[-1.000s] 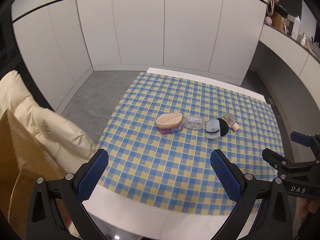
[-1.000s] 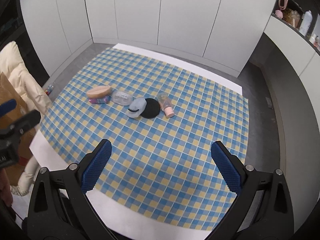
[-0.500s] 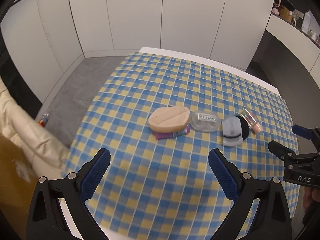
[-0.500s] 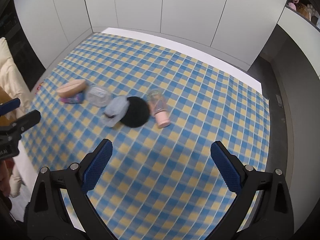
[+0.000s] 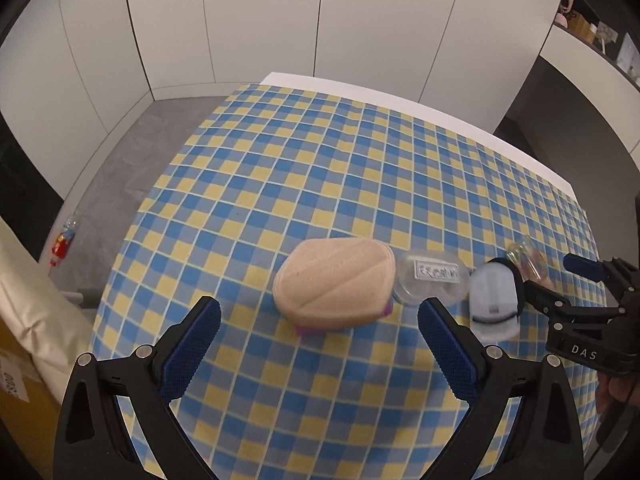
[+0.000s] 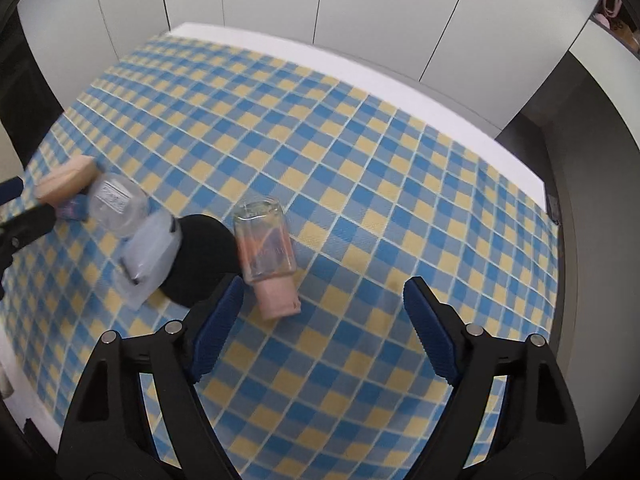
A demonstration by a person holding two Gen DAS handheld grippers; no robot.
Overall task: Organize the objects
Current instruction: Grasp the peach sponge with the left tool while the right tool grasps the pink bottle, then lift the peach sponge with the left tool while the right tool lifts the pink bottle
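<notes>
We are looking along a short row of small toiletries lying near the middle of the checked tablecloth (image 5: 320, 168), and we are reading it from the left. Our left gripper (image 5: 318, 344) is hovering just short of the beige pouch (image 5: 334, 282), fingers spread wide and holding nothing. The pouch is sitting on top of a small purple item (image 5: 306, 329), mostly hidden. We are judging the pouch to be soft and light, likely to squash under pressure, so we are favouring a hold across its narrower middle, with the pads meeting its flanks.

Next comes the clear round case (image 5: 430, 278) with a white label, just beside the pouch. It looks rigid, smooth and probably slippery; its rim seems the safer place to pinch.

After that, the pale blue puff (image 6: 150, 256) is lying partly over the black round pad (image 6: 204, 254). Both appear thin and floppy, so we are expecting to need an edge lifted first.

At the right end the small clear bottle (image 6: 264, 240) with a pink cap (image 6: 278, 296) is lying on its side, touching the black pad. Our right gripper (image 6: 320, 328) is poised just short of it, jaws wide apart and empty, its left finger close to the cap. The bottle may roll, so we are favouring a grip across its body.
</notes>
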